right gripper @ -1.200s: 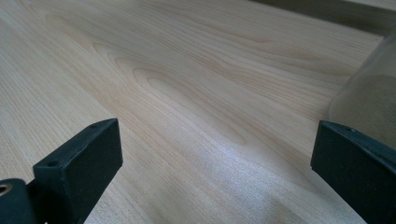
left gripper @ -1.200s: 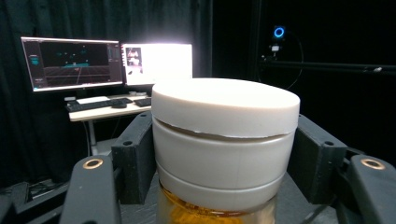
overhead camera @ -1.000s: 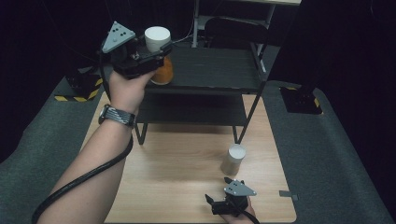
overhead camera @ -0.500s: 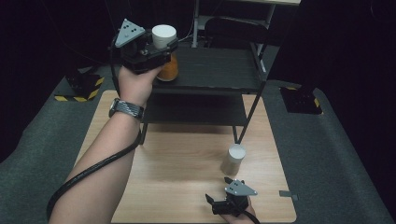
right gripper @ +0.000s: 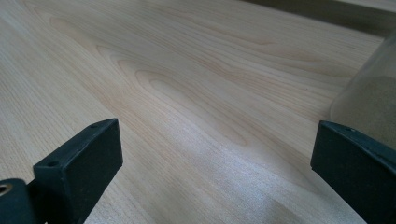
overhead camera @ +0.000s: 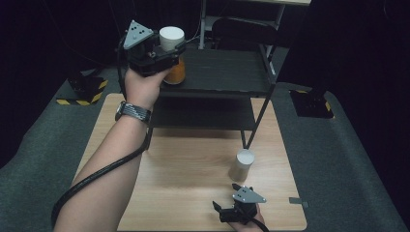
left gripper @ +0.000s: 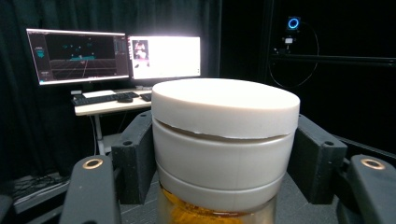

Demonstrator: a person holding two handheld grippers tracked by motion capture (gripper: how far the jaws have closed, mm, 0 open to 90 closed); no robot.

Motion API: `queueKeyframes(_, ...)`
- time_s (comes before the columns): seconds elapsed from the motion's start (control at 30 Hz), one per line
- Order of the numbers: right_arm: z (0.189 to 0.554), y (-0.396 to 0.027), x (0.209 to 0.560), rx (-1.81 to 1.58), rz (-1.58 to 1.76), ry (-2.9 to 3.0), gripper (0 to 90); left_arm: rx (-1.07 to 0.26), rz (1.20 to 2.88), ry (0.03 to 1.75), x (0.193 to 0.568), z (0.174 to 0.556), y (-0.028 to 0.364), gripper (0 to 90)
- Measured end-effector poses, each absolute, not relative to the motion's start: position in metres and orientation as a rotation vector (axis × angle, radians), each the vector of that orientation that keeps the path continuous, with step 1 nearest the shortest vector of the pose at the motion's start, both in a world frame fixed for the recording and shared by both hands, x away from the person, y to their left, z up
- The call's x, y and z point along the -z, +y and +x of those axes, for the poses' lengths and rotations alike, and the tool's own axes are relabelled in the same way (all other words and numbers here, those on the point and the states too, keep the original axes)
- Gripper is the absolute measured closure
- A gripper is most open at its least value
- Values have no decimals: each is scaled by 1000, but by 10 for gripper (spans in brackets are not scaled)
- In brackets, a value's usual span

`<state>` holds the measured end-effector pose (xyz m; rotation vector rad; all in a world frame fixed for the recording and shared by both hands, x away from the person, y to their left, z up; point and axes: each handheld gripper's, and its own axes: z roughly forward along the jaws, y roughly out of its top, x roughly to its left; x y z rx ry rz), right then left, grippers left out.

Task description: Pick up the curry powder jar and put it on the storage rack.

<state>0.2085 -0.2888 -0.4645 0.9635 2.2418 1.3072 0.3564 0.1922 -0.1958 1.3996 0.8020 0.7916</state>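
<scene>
**Orange jar carried at shelf height, second jar left on the table**

Dark curtained room, two lit monitors [left gripper: 112,56] on a desk behind; pale wooden table [overhead camera: 193,183] ringed by grey matting, black two-tier shelf rack [overhead camera: 217,72] at its far end.

Left gripper [overhead camera: 164,60] raised at the left front corner of the rack's top shelf, clamped on a white-lidded jar [overhead camera: 172,53] with orange contents; seen along the jaws, both pads pressed against the white collar [left gripper: 219,163] just under the lid, jar upright. Whether the base was resting on the shelf or hanging just above it: could not be told.

Right gripper [overhead camera: 239,209] held low at the near edge of the table, jaws spread wide with nothing between them. Second jar [overhead camera: 241,164], white-lidded with pale sandy fill, stood on the table just beyond it, its side visible by the right-hand jaw [right gripper: 369,116].

Risks, as judged:
- Grip sat high, on the collar; a tilt of the wrist could swing the heavier lower part and loosen the hold.
- Released so near the shelf's corner, could tip off the edge onto the table.
- Lid seam looked slightly uneven; could lift if squeezed or knocked.
- Open right jaws close to the sandy jar; a careless nudge could topple it.
</scene>
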Motion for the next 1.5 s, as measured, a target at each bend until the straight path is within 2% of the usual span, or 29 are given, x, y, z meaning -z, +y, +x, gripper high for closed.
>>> queueKeyframes(1.0,208,-288,464,-1302,959,2245,15,-732,1384,821,199,361,198,314)
queueKeyframes(1.17,208,-289,465,-1309,960,2243,15,-721,1394,837,198,361,196,258)
queueKeyframes(1.33,208,-288,464,-1305,955,2243,15,-733,1376,851,199,356,194,121)
queueKeyframes(1.5,208,-288,464,-1302,955,2244,15,-746,1388,837,197,349,197,37)
